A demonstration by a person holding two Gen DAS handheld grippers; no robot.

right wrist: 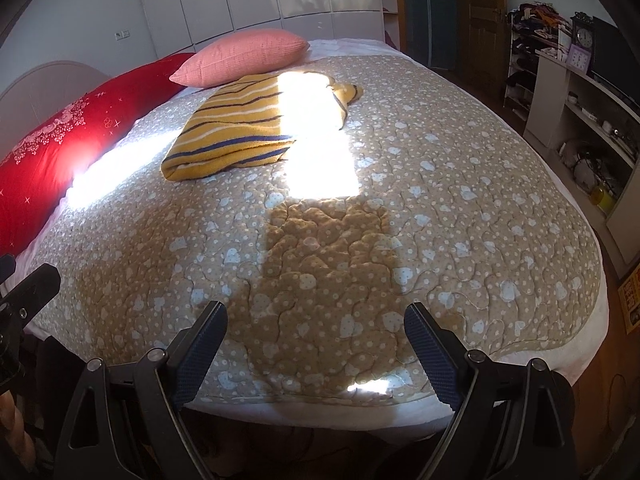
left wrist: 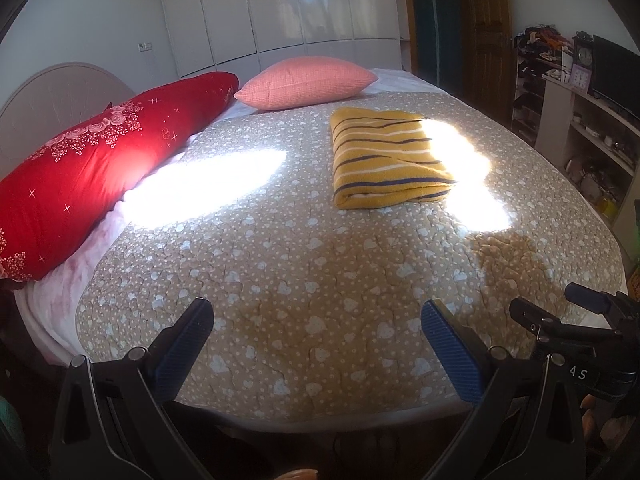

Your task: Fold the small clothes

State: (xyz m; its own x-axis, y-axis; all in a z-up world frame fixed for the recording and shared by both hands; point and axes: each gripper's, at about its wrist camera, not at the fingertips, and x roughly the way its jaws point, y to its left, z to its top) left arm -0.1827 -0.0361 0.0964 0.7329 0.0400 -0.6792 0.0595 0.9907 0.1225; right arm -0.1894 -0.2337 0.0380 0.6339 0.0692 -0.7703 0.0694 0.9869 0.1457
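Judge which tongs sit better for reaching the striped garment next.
Probably the left tongs: the yellow striped garment lies almost straight ahead of them. From the right tongs, also open and empty, it lies off leftward.

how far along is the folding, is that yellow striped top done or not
Done: the yellow striped top lies folded into a compact bundle on the quilt, near the pink pillow, though the right wrist view shows one part poking out at its far end. In hand: nothing; the left gripper and right gripper are both open and empty over the bed's near edge. Left: no other unfolded garment is visible on the bed.
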